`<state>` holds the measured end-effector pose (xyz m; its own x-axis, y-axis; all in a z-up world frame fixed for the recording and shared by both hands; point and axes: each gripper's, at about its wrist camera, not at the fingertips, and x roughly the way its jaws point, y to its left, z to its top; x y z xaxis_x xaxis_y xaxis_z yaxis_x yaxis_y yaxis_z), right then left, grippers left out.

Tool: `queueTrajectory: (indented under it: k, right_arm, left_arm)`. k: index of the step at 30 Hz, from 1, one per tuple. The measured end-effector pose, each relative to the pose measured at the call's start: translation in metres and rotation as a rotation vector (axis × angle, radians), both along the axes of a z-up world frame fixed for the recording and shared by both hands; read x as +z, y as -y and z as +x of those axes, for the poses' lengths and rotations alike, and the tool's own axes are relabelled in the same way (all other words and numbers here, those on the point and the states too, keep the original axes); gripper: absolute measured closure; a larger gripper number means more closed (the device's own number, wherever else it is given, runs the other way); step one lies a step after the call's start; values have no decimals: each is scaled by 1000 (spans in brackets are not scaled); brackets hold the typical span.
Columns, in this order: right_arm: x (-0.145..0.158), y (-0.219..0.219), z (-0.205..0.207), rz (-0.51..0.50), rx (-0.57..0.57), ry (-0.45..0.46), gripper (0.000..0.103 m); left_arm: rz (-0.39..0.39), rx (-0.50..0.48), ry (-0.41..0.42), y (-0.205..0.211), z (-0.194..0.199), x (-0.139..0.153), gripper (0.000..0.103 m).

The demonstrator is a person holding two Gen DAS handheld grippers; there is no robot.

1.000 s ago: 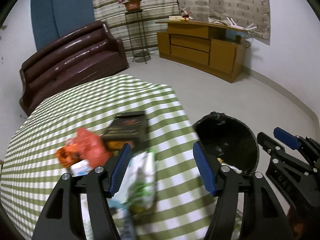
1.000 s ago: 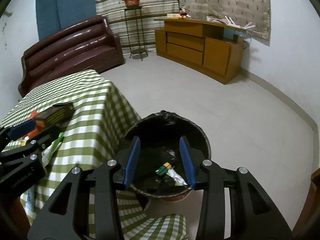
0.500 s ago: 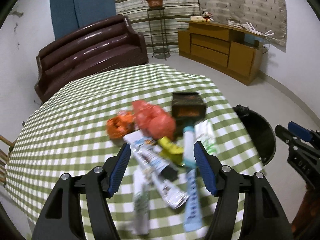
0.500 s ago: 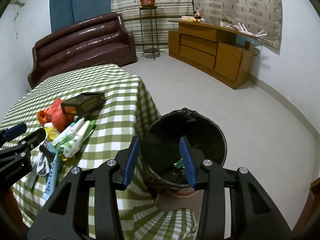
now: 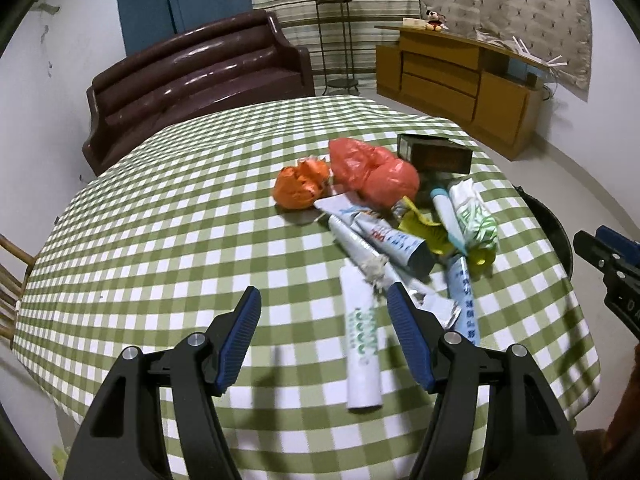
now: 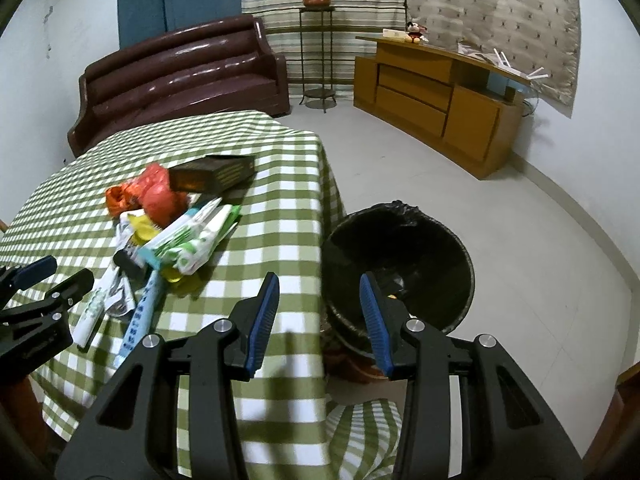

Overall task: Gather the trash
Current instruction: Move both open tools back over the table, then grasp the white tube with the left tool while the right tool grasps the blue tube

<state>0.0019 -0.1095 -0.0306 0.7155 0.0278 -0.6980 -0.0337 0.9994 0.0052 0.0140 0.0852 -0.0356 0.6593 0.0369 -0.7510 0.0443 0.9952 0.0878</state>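
Observation:
A pile of trash lies on the green checked table: a red plastic bag, an orange crumpled wrapper, a dark box, several tubes and a green-white packet. The pile also shows in the right wrist view. My left gripper is open and empty above the table's near part, left of the tubes. My right gripper is open and empty above the gap between the table edge and the black-lined trash bin. The bin stands on the floor right of the table.
A brown sofa stands behind the table. A wooden sideboard and a plant stand line the far wall. A wooden chair shows at the table's left edge. Grey floor lies around the bin.
Both grippers have pulled back and swung left. The left gripper went from above the bin's side of the table to the near table. More of the table shows in the right view.

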Motion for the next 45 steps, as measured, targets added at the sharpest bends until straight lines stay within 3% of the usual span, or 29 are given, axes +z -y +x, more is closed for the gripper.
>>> queueTrajectory:
  k: [16, 21, 26, 28, 45]
  right_arm:
    - [-5, -37, -11, -12, 49, -22, 62]
    - [-5, -47, -11, -7, 57, -25, 62]
    - [-7, -55, -10, -13, 68, -33, 62]
    - [-8, -59, -10, -16, 74, -35, 62]
    - [-22, -102, -8, -23, 134, -77, 62]
  left_arm:
    - [-30, -66, -38, -7, -6, -21, 40]
    - [-56, -84, -56, -13, -4, -28, 54]
    - [-49, -107, -42, -18, -8, -29, 80]
    - [-51, -108, -38, -18, -11, -29, 84]
    - [-82, -1, -7, -76, -21, -21, 85]
